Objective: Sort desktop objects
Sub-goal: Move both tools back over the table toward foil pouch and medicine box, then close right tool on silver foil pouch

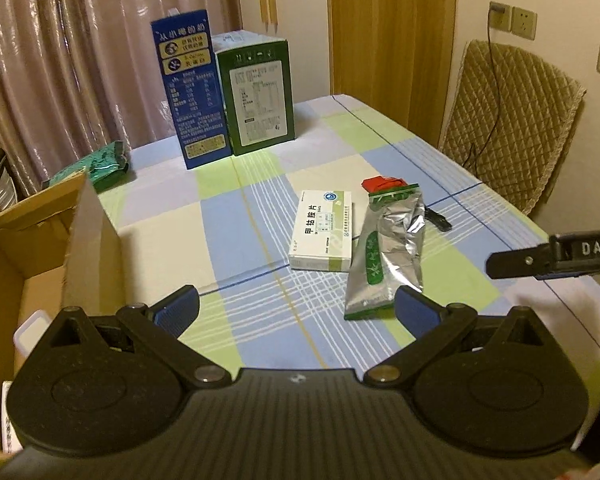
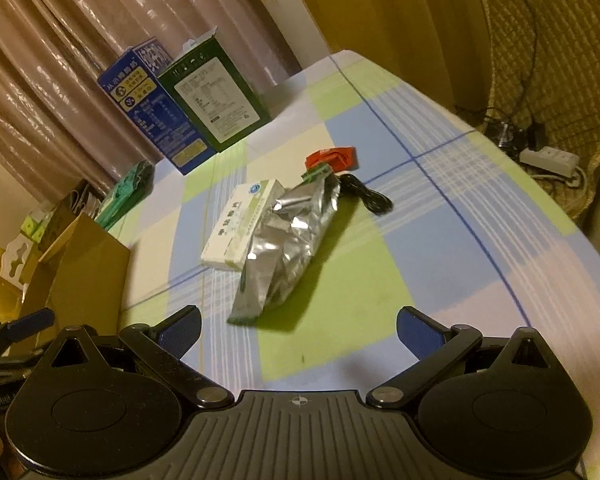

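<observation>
Blue-padded and spread wide, the left gripper [image 1: 296,308] hangs over the near edge of the checked blue, green and cream tablecloth [image 1: 252,216], nothing between its fingers. Same story on the other side: the right gripper [image 2: 298,328] is parted and empty, poised low over a green square of the cloth.

Just ahead of both, a crumpled silver foil pouch with a green leaf label [image 1: 388,248] lies flat, its near end close to the left gripper's right fingertip. Touching its left edge is a white and pale-green medicine box with printed characters [image 1: 322,236], also lying flat. Past the pouch's far end sits a small red packet [image 1: 382,183], and beside that a coiled black cable [image 2: 370,196] rests on the cloth.

Off to the left, an open brown cardboard carton [image 1: 60,240] stands at the table's edge, flaps up. Beyond it, a dark green foil bag [image 1: 104,166] lies near the far-left corner.

Further back, two tall cartons stand upright and side by side: a blue printed carton [image 1: 192,92] and a dark green carton with a white label [image 1: 258,96]. Behind them hang shiny pinkish curtains [image 1: 80,40]. At far right, a chair with a quilted tan cover [image 1: 508,120] sits against the wall.
</observation>
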The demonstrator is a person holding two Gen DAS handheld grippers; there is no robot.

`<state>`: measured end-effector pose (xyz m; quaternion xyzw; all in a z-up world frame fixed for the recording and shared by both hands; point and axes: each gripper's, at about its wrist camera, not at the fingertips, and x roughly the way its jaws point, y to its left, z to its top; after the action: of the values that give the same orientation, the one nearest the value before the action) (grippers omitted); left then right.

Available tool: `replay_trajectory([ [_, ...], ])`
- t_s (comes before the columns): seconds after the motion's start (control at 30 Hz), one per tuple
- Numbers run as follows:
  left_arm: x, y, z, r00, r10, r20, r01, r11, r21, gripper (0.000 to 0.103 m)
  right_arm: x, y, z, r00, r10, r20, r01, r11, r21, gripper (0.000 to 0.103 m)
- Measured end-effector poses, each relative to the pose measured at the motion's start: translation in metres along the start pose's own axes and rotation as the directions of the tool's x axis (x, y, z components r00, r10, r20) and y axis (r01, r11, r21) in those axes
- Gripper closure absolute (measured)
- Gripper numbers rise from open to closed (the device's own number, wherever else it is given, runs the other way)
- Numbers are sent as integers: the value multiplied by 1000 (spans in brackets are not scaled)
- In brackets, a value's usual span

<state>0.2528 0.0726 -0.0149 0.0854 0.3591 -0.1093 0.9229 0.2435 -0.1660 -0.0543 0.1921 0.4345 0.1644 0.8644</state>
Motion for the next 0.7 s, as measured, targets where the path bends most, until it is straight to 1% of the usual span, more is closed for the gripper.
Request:
replay_trajectory([
  [0.13,26,1,6,1000,2,-20,-1,1000,9,1,34,1,14,1000,11,-25,-11,1000,1,2],
  [0.3,61,5,8,998,32,-48,-30,999,38,1,77,1,27,998,8,-61,-8,1000,-1,2],
  [0.5,94,18,15,998,20,-67,-21,1000,-12,1,116,-3,38,996,-20,-85,21,1000,11,2],
  [0.7,114,22,18,997,10,-74,-12,1000,-23,1,137,0,45,996,-38,-77,39,999,10,2],
])
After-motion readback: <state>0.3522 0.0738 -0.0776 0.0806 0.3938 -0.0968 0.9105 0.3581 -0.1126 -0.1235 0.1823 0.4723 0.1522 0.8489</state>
